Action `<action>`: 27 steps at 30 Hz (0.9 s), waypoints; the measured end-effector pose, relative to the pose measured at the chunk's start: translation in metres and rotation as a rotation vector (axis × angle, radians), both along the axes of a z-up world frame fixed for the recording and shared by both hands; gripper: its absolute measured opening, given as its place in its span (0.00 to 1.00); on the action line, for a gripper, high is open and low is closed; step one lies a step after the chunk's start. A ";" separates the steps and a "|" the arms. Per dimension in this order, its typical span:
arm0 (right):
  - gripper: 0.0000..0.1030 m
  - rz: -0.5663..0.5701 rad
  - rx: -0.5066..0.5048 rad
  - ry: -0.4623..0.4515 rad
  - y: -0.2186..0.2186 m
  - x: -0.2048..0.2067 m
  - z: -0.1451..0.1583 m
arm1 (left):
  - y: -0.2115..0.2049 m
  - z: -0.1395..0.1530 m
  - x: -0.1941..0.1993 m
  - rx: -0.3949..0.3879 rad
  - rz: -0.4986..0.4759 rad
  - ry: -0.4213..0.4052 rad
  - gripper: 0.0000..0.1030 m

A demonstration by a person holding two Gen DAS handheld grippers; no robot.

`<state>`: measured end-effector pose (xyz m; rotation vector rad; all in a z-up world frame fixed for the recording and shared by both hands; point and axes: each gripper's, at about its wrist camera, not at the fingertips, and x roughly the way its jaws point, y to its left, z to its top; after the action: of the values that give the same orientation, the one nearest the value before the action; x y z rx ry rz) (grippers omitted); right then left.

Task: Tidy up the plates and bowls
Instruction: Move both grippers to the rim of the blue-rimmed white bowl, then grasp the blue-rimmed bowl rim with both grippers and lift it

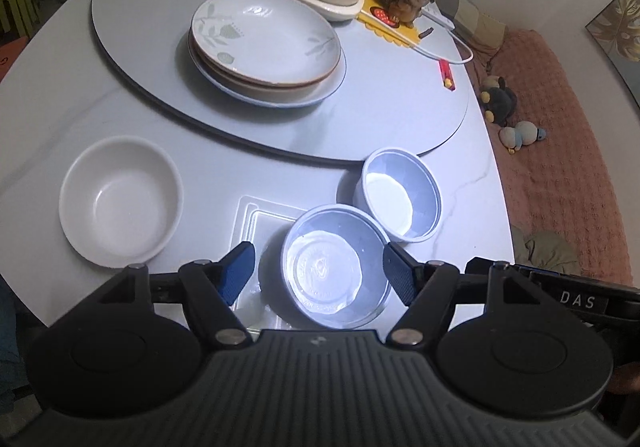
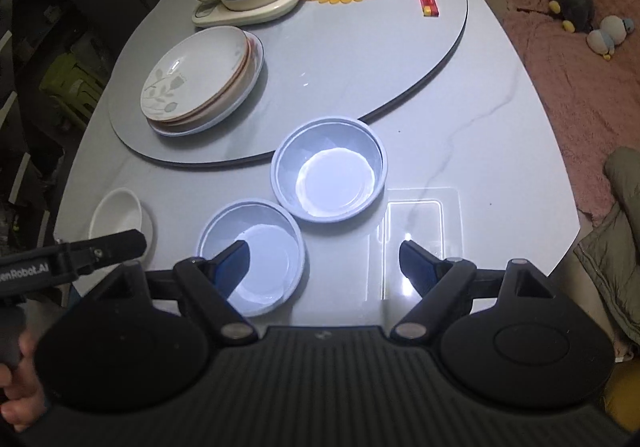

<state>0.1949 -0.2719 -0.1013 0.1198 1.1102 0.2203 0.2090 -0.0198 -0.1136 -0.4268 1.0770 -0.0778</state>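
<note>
The near blue bowl (image 1: 336,267) sits on the table (image 1: 48,135) right at my edge, framed by my left claw (image 1: 320,267), whose jaws stand spread and clear of its rim, holding nothing. A second blue bowl (image 1: 400,199) lies just beyond it, almost touching. Both look thin, light and glossy, probably plastic or melamine: stiff enough, but slick, so I'd pinch the rim wall rather than the base. The white bowl (image 1: 120,203) to the left and the stacked plates (image 1: 264,47) on the turntable (image 1: 380,115) look ceramic, heavier and chippable. My right claw (image 2: 324,267) is also spread and empty over bare table beside the bowls. Legible writing: "DAS" on the other tool's body, and "enRobot.AI" in the right view.
</note>
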 end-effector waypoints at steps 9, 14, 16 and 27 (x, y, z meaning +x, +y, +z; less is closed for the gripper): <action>0.60 0.083 0.049 0.123 0.007 0.023 -0.041 | -0.005 -0.049 0.019 -0.018 0.061 0.085 0.72; 0.46 0.139 0.051 0.177 0.020 0.036 -0.064 | -0.002 -0.072 0.031 -0.031 0.089 0.106 0.63; 0.45 0.138 0.041 0.194 0.023 0.039 -0.071 | -0.002 -0.082 0.033 -0.043 0.093 0.117 0.55; 0.16 0.122 0.040 0.222 0.031 0.044 -0.098 | -0.003 -0.110 0.032 -0.109 0.106 0.156 0.26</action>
<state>0.2388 -0.2409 -0.1995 0.1143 1.3364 0.3452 0.2409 -0.0229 -0.2240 -0.5956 1.2048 -0.0090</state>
